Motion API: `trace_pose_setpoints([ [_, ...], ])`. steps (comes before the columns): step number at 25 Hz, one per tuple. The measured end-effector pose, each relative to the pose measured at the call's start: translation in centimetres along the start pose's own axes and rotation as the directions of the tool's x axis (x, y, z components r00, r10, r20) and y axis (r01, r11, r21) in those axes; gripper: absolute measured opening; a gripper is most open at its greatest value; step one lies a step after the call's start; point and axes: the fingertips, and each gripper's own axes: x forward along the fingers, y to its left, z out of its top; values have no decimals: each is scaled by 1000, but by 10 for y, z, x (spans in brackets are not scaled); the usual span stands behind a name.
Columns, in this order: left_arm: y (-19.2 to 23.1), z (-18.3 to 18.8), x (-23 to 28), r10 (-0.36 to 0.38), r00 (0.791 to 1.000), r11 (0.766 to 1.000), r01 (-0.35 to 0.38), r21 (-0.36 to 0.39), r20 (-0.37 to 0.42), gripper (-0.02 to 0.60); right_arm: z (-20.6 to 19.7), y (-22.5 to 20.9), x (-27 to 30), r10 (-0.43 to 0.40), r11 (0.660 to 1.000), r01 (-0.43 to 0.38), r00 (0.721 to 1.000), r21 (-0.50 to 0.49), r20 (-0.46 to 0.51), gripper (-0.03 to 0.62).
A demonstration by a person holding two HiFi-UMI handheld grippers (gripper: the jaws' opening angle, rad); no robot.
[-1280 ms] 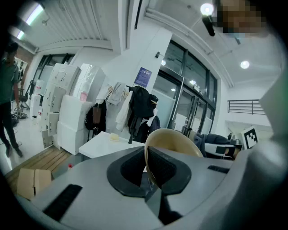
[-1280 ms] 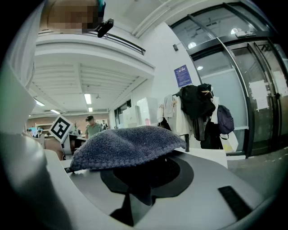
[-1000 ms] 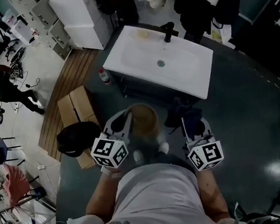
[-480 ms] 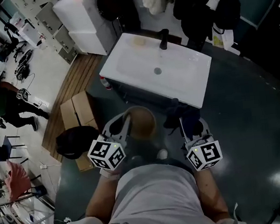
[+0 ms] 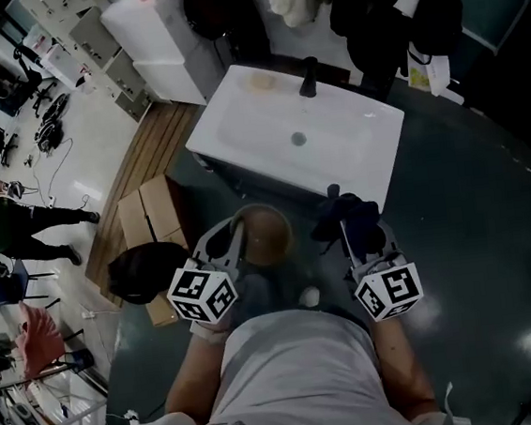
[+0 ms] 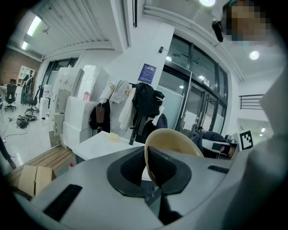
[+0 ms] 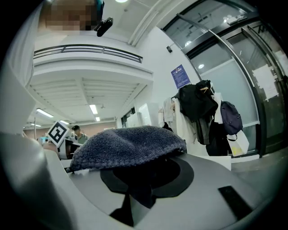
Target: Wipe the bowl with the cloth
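A tan bowl (image 5: 266,234) hangs in front of my body, its rim pinched by my left gripper (image 5: 237,230), which is shut on it. In the left gripper view the bowl's rim (image 6: 173,139) stands edge-on between the dark pads (image 6: 164,168). My right gripper (image 5: 347,229) is shut on a dark blue knitted cloth (image 5: 351,219), held to the right of the bowl and apart from it. In the right gripper view the cloth (image 7: 128,146) drapes over the jaws and hides the fingertips.
A white washbasin (image 5: 300,137) with a black tap (image 5: 308,76) stands ahead on a dark cabinet. Cardboard boxes (image 5: 148,214) and a black bag (image 5: 144,267) lie on the floor at left. Coats (image 5: 385,5) hang behind the basin. A person (image 5: 13,229) stands at far left.
The view has shifted a little, bringing the basin slightly nearer and leftward. Both grippers keep their holds on bowl and cloth. The person at far left has walked on.
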Motion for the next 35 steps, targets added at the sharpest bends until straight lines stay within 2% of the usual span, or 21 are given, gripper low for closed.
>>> trace_pose_setpoints([
  [9,32,16,70,-67,997,998,66,-8,-35,20,6,-27,50,-48,999,47,999,-20,-12,71],
  [14,71,38,111,-58,996,998,60,25,-64,20,20,-37,95,-86,996,86,996,-24,-14,71],
  [19,111,62,149,-112,990,993,114,12,-83,20,42,-29,154,-71,997,71,997,-36,6,71],
  [24,150,83,180,-146,982,988,151,28,-122,20,72,-6,211,-24,999,22,998,35,60,71],
  [28,173,92,203,-172,974,983,179,37,-145,20,96,21,246,57,996,-64,992,62,115,71],
  [32,184,103,222,-188,969,979,198,50,-159,20,112,41,274,129,984,-146,979,106,157,71],
  [35,186,110,236,-195,967,976,207,60,-166,20,112,47,290,164,978,-180,976,102,143,71],
])
